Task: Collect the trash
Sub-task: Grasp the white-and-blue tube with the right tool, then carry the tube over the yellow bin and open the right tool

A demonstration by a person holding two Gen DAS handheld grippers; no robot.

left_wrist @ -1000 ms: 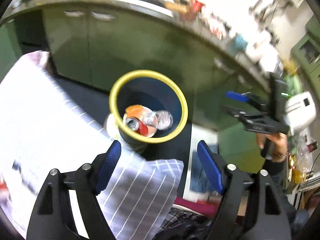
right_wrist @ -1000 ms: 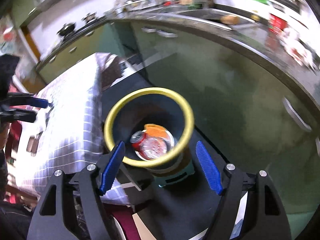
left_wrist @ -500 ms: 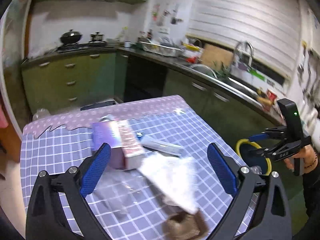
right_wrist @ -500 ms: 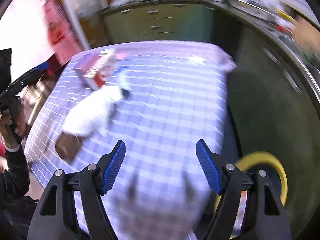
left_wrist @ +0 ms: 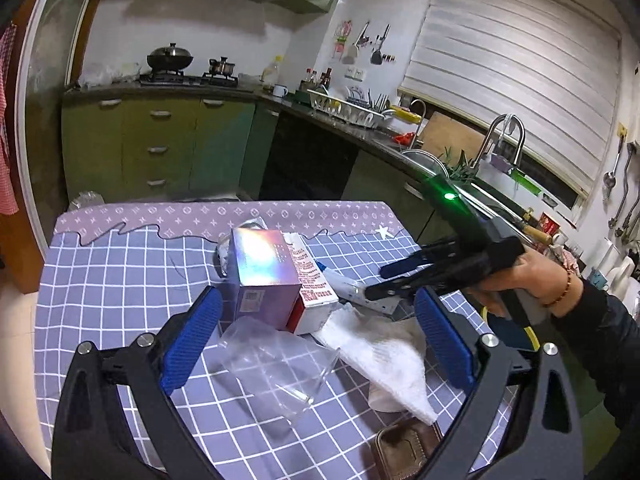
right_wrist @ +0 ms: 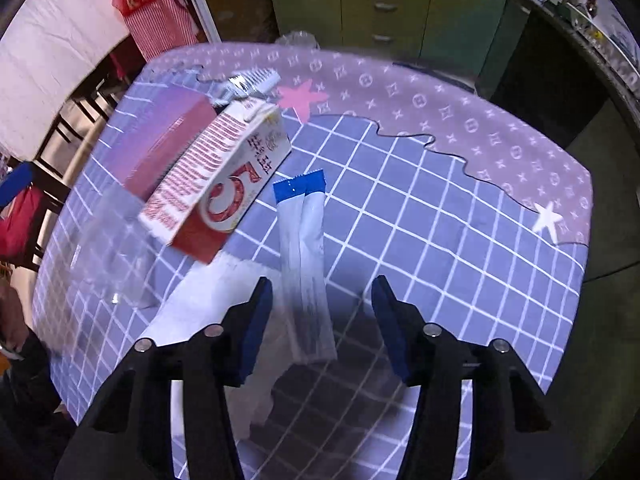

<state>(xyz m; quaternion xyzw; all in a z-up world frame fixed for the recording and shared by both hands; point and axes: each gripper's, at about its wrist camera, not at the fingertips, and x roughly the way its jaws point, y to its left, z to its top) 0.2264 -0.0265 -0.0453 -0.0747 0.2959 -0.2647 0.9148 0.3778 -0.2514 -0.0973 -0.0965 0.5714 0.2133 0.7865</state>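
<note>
Trash lies on a table with a checked cloth (left_wrist: 100, 280): a shiny purple box (left_wrist: 264, 276), a red-and-white carton (right_wrist: 224, 184), a white-and-blue sachet (right_wrist: 304, 248), a white napkin (left_wrist: 380, 352), a clear plastic cup (left_wrist: 276, 364) and a brown wrapper (left_wrist: 408, 448). My left gripper (left_wrist: 316, 332) is wide open above the cup and napkin, touching nothing. My right gripper (right_wrist: 324, 312) points steeply down over the sachet. Its jaws are closing, and the sachet's near end lies between them with gaps on both sides. In the left wrist view the right gripper (left_wrist: 380, 280) hovers at the sachet (left_wrist: 340, 284).
The yellow rim of a bin (left_wrist: 531, 334) shows past the table's right edge, behind a person's hand (left_wrist: 532, 280). Green cabinets (left_wrist: 160, 148) and a counter with a sink (left_wrist: 424, 156) run behind the table. A crumpled foil piece (right_wrist: 248, 80) lies beyond the carton.
Both grippers swung from above the yellow-rimmed bin to the table. The left jaws widened. The right gripper dropped over the sachet and its jaws narrowed.
</note>
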